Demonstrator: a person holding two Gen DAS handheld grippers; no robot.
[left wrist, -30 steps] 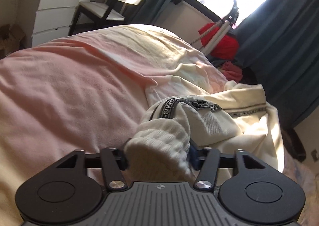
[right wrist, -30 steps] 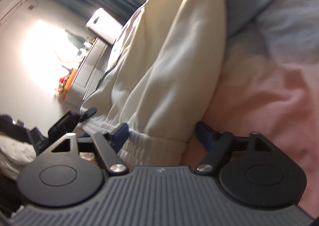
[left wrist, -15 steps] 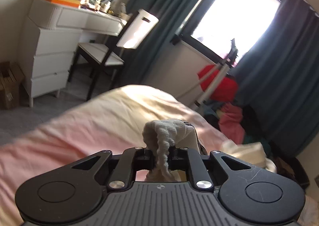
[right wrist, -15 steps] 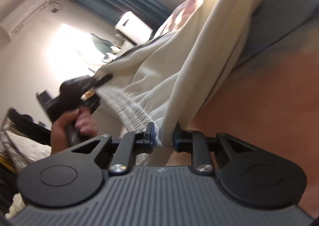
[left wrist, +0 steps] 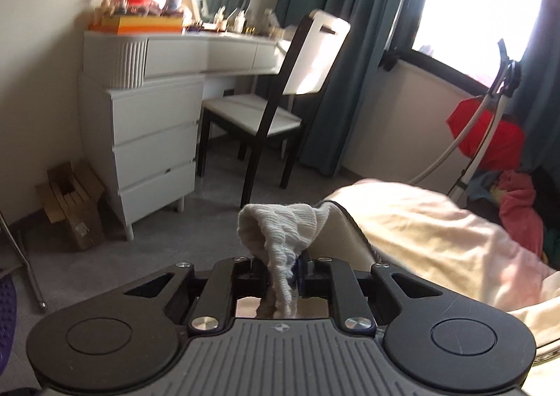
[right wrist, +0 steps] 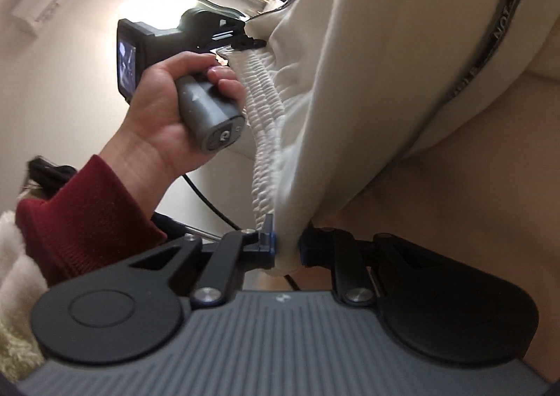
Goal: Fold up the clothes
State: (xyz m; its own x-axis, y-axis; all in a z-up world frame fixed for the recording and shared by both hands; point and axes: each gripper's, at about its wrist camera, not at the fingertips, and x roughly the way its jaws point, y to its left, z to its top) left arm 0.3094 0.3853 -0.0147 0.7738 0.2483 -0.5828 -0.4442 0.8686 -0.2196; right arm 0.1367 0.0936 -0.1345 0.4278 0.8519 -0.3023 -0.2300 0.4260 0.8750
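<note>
The cream sweatpants [right wrist: 378, 81] with a ribbed elastic waistband [right wrist: 266, 137] and a grey lettered side stripe hang lifted off the bed. My left gripper [left wrist: 280, 271] is shut on one end of the waistband [left wrist: 283, 231], which bunches up above its fingers. My right gripper [right wrist: 285, 250] is shut on the other end of the waistband. In the right wrist view the hand-held left gripper [right wrist: 210, 116] shows at the upper left, holding the far end of the waistband stretched between the two.
The bed with a pink and cream cover [left wrist: 437, 231] lies low at the right. A white dresser [left wrist: 154, 137], a black-and-white chair [left wrist: 273, 116], teal curtains [left wrist: 350, 46], a bright window and a pile of red clothes [left wrist: 490, 140] stand beyond.
Both grippers closed on the waistband and lifted the sweatpants up off the bed. The left view rose from the bedcover to the room.
</note>
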